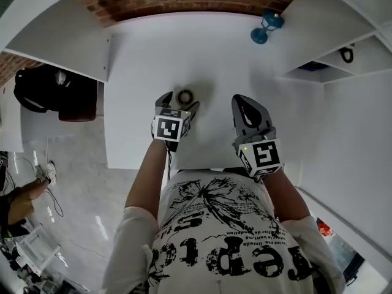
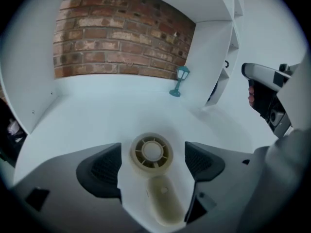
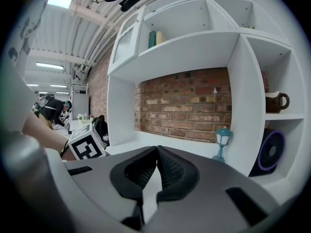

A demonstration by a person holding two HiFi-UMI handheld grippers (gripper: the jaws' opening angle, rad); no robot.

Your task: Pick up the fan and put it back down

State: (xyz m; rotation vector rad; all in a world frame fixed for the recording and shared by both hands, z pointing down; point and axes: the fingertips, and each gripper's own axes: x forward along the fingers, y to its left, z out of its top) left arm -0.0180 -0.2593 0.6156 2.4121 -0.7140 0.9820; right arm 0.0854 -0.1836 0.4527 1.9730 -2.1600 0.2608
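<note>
A small cream hand-held fan [image 1: 184,95] lies flat on the white table [image 1: 147,60], its round head away from me and its handle towards me. My left gripper [image 1: 179,101] is low over it and open. In the left gripper view the fan [image 2: 151,152] sits between the two dark pads [image 2: 104,166], with a gap on each side. To the right, my right gripper [image 1: 248,104] is held above the table with its jaws together. The right gripper view shows the right gripper [image 3: 157,152] shut with nothing in it.
A teal lantern ornament [image 1: 266,28] stands at the table's back right by the brick wall. White shelves on the right hold a dark round device with a purple rim [image 3: 269,152] and a brown mug [image 3: 276,101]. A black bag [image 1: 43,90] lies left of the table.
</note>
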